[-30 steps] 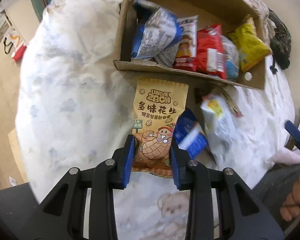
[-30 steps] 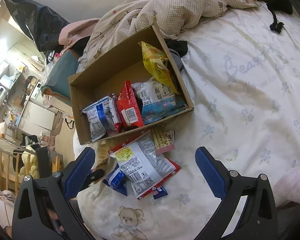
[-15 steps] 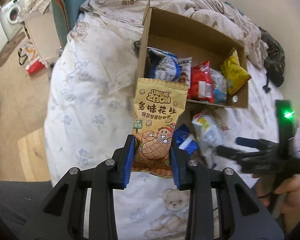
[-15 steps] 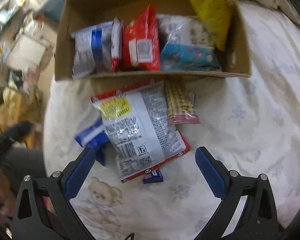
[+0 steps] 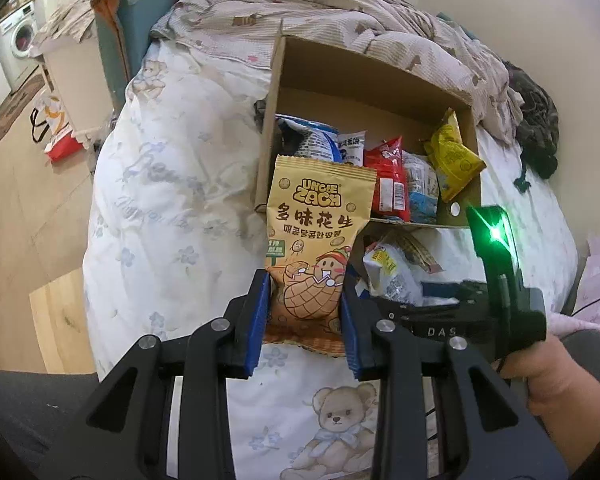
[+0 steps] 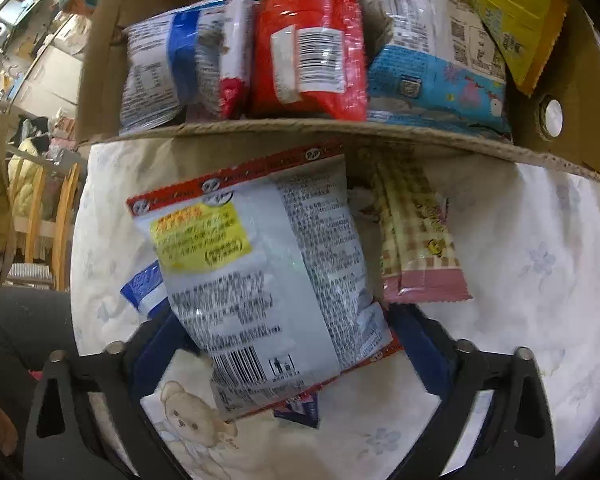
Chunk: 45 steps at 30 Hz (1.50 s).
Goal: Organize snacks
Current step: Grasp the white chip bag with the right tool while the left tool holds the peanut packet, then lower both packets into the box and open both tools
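My left gripper has its jaws pinched on the lower part of one tan peanut bag printed with a cartoon peanut, holding it upright in the air in front of the brown cardboard box on the white floral bedsheet.

My right gripper sits low over the bed with its blue pads on either side of one large silver-and-red snack bag lying back-up just outside the box's near wall; whether the pads are pressing it I cannot tell.

Beside that bag on the sheet I count three more: one pink checked wrapper touching its right edge, one blue-and-white packet poking out from under its left side, and one small dark blue packet under its bottom edge.

Inside the box I count five packets standing in a row: blue-and-white, a narrow white-and-red one, red, light blue, and yellow leaning in the right corner.
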### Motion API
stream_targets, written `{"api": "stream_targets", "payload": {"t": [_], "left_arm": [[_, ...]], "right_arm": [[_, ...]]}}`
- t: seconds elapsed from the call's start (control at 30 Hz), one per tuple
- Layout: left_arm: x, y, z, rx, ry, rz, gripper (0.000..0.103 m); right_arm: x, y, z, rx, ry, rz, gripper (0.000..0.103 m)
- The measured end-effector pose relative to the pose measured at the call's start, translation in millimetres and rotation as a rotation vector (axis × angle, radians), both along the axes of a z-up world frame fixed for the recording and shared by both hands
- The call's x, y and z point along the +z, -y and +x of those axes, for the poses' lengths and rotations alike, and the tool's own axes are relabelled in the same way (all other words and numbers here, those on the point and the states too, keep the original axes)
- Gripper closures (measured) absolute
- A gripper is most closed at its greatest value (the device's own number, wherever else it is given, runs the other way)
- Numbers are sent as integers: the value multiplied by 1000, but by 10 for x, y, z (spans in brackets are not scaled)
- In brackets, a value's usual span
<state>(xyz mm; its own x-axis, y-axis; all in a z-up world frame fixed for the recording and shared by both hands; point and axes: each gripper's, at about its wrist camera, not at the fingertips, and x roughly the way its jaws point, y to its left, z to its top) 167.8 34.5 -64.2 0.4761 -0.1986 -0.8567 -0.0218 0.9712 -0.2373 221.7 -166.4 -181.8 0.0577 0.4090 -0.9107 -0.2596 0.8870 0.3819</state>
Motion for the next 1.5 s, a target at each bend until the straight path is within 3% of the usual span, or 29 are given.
{"api": "stream_targets", "payload": {"t": [0.23, 0.43, 0.9, 1.03, 1.13, 1.27, 1.5], "left_arm": [[82, -105, 22, 42, 24, -15, 74], [54, -146, 13, 60, 23, 0, 74], [102, -47, -2, 45, 68, 60, 74], [179, 14, 165, 23, 64, 44, 74], [262, 74, 400, 15, 66, 50, 74], [258, 194, 801, -14, 30, 79, 74], [81, 297, 1408, 0, -59, 65, 74]], "right_arm": [[202, -54, -192, 44, 4, 64, 42], [479, -145, -411, 72, 60, 98, 45], [917, 229, -525, -126, 156, 188, 45], [1021, 355, -332, -275, 150, 122, 45], [1135, 352, -102, -309, 147, 97, 45], [1122, 284, 318, -304, 101, 84, 45], [982, 130, 1037, -275, 46, -15, 44]]}}
